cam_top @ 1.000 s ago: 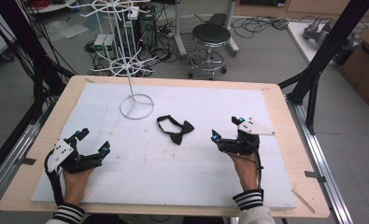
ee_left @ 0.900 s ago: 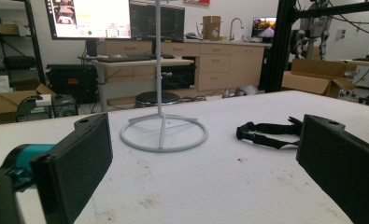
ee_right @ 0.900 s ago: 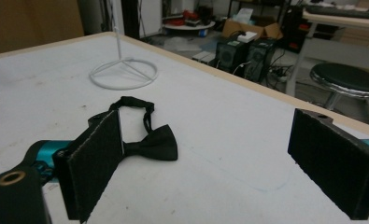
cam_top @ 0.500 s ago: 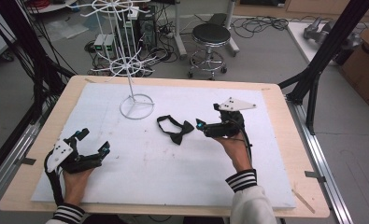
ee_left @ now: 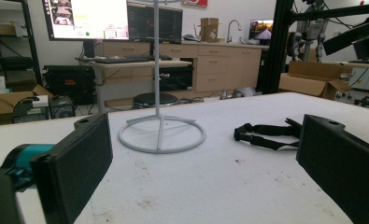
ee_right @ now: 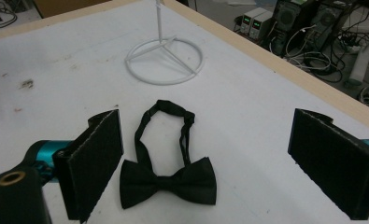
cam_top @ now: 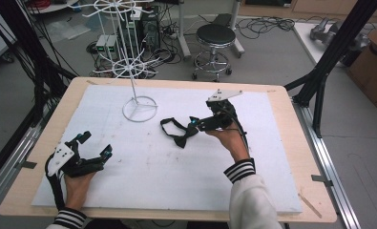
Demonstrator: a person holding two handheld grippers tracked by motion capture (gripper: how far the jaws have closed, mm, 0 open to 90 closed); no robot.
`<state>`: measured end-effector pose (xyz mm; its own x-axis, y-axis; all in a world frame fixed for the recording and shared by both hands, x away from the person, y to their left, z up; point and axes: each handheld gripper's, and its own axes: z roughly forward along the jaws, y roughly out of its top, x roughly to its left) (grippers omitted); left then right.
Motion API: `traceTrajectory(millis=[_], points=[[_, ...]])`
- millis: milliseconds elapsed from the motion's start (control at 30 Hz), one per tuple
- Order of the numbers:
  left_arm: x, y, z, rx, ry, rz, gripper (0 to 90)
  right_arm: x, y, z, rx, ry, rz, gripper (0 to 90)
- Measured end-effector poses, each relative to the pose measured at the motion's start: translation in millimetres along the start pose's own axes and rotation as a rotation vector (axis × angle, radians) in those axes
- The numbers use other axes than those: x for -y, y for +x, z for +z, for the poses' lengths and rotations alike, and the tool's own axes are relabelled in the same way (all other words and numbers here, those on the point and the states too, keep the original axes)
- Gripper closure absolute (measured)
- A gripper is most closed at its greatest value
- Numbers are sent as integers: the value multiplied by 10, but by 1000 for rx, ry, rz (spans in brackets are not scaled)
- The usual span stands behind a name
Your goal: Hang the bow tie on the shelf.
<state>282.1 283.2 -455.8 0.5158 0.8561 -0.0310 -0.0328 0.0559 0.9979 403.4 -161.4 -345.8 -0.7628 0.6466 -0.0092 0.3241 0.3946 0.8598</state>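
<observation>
- A black bow tie (cam_top: pixel 179 133) is lying flat on the white mat (cam_top: pixel 176 176), near the middle of the table (cam_top: pixel 291 114), with its strap looping toward the far edge.
- In the right gripper view the bow tie (ee_right: pixel 168 179) is sitting between the jaws, its strap loop reaching toward the stand's ring base.
- The right gripper (cam_top: pixel 194 125) is hovering just over the knot end of the tie, jaws spread wide and closing on nothing; the right hand (cam_top: pixel 230 138) is reaching in from the near right.
- The right gripper (ee_right: pixel 219 168) is showing both black pads well apart, one on either side of the tie.
- The left gripper (cam_top: pixel 94 144) is resting on the mat at the near left, well apart from the tie, jaws wide and empty, with the left hand (cam_top: pixel 76 183) behind it.
- In the left gripper view the left gripper (ee_left: pixel 205 163) is pointing across the mat toward the stand (ee_left: pixel 161 133) and the tie (ee_left: pixel 266 135).
- The white wire stand (cam_top: pixel 139 109) is standing upright on the mat, left of and beyond the tie, near it but not touching.
</observation>
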Motion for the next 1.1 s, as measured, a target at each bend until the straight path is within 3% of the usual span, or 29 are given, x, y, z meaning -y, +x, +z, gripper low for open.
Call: traceTrajectory(millis=[167, 467, 567, 833, 967, 1100], points=[[0, 2, 1, 0, -1, -4, 41, -75, -20, 212, -5, 88, -6, 93], [0, 6, 2, 0, -4, -8, 41, -259, 0, 478, -29, 153, -4, 94], [0, 7, 1, 2, -4, -10, 41, -258, 7, 587, -45, 189, 8, 94], [0, 9, -1, 0, -4, -13, 41, -255, 63, 772, -37, 256, -41, 95], [0, 9, -1, 4, -5, -10, 41, -242, 63, 832, -64, 276, -10, 95], [1, 10, -2, 3, -7, -14, 41, -201, 57, 899, -51, 319, -7, 95]])
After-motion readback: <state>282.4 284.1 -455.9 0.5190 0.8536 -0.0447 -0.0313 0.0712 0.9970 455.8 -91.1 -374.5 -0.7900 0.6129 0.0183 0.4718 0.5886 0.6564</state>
